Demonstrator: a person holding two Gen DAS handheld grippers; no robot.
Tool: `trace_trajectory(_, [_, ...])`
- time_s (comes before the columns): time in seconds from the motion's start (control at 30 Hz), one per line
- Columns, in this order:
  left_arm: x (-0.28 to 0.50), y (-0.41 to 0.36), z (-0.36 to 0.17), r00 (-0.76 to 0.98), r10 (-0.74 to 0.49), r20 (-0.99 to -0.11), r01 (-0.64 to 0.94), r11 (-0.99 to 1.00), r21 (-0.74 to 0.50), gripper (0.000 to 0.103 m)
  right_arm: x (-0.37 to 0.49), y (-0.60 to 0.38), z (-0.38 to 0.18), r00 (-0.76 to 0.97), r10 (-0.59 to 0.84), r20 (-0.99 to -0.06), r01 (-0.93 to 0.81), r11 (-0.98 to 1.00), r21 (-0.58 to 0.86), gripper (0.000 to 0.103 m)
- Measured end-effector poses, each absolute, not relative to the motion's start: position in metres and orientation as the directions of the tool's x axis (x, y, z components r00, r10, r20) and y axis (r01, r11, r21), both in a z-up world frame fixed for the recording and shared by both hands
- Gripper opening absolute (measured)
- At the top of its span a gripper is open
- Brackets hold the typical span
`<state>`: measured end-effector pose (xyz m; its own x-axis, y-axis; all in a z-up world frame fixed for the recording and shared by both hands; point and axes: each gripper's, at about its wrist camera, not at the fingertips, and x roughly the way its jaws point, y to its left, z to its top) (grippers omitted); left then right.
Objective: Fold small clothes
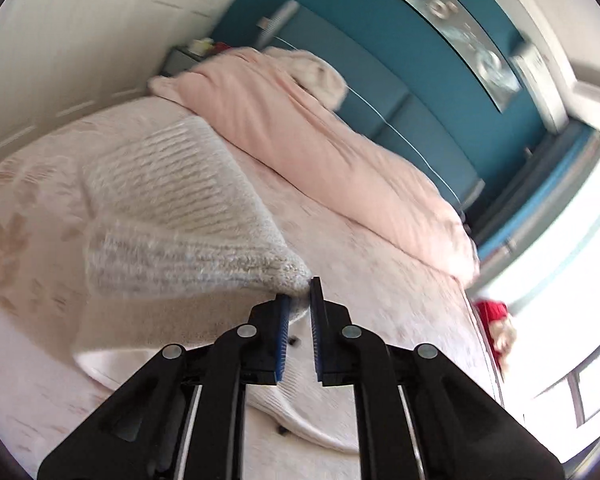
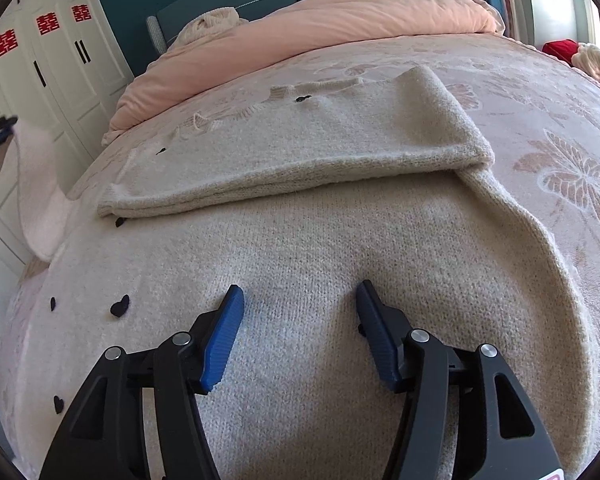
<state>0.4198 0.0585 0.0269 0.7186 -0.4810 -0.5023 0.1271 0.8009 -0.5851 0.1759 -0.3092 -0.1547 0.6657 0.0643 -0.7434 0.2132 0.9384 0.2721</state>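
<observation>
A cream knitted sweater (image 2: 300, 240) with small black heart buttons lies spread on the bed, one sleeve folded across its upper part. My right gripper (image 2: 300, 300) is open, its blue fingers resting just above the sweater's lower body. In the left wrist view my left gripper (image 1: 300, 304) is shut on the ribbed cuff of the other sleeve (image 1: 172, 216) and holds it lifted above the bed; the view is blurred. The lifted sleeve and the left gripper also show at the left edge of the right wrist view (image 2: 40, 184).
The bed has a pale pink flowered cover (image 2: 540, 128) and a rolled peach duvet (image 2: 320, 28) along the teal headboard. A red and cream garment (image 2: 580, 54) lies at the bed's far right edge. White wardrobes (image 2: 60, 60) stand at the left.
</observation>
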Motion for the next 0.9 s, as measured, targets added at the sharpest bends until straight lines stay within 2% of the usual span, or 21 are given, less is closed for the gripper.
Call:
trace_trajectory(0.07, [0.408,-0.003,0.000,0.630,-0.560,-0.539,0.186,0.782,-0.595,0.055,0.176,-0.309,-0.155,0.667,0.075,-0.741,0.207,0.937,0.282,0.061])
trace_trajectory(0.1, [0.400,-0.025,-0.019,0.589,-0.579,-0.564,0.177,0.773,-0.609,0.096,0.176,-0.309,-0.154,0.668,0.079,-0.740,0.206,0.936,0.286,0.062])
trace_trajectory(0.2, [0.367,-0.053,-0.074,0.533,-0.589,-0.607,0.111,0.760,-0.640,0.096,0.177,-0.309,-0.153,0.668,0.103,-0.737,0.192,0.933,0.304,0.067])
trace_trajectory(0.3, [0.343,-0.036,-0.114,0.499,-0.589,-0.636,-0.009,0.730,-0.683,0.096,0.181,-0.309,-0.147,0.656,0.122,-0.745,0.185,0.931,0.315,0.071])
trace_trajectory(0.43, [0.334,0.030,-0.119,0.586,-0.519,-0.623,-0.102,0.715,-0.692,0.096,0.202,-0.314,-0.117,0.705,0.164,-0.691,0.192,0.893,0.407,0.073])
trace_trajectory(0.57, [0.367,0.095,-0.120,0.620,-0.483,-0.619,-0.211,0.657,-0.724,0.096,0.275,-0.319,-0.105,0.698,0.263,-0.666,0.223,0.804,0.551,0.073])
trace_trajectory(0.77, [0.397,0.147,-0.149,0.647,-0.485,-0.588,-0.406,0.434,-0.804,0.090,0.371,-0.298,-0.138,0.572,0.308,-0.760,0.347,0.749,0.564,0.074])
trace_trajectory(0.8, [0.400,0.147,-0.153,0.637,-0.491,-0.595,-0.418,0.428,-0.801,0.087,0.377,-0.294,-0.141,0.566,0.275,-0.777,0.376,0.753,0.541,0.071])
trace_trajectory(0.83, [0.402,0.146,-0.156,0.626,-0.487,-0.609,-0.431,0.435,-0.790,0.076,0.380,-0.289,-0.136,0.584,0.235,-0.777,0.378,0.769,0.516,0.066])
trace_trajectory(0.87, [0.403,0.147,-0.157,0.618,-0.477,-0.624,-0.443,0.444,-0.779,0.067,0.383,-0.284,-0.131,0.589,0.228,-0.775,0.359,0.785,0.504,0.033])
trace_trajectory(0.9, [0.405,0.149,-0.157,0.611,-0.469,-0.638,-0.454,0.452,-0.768,0.045,0.388,-0.281,-0.123,0.591,0.266,-0.761,0.328,0.783,0.528,0.010])
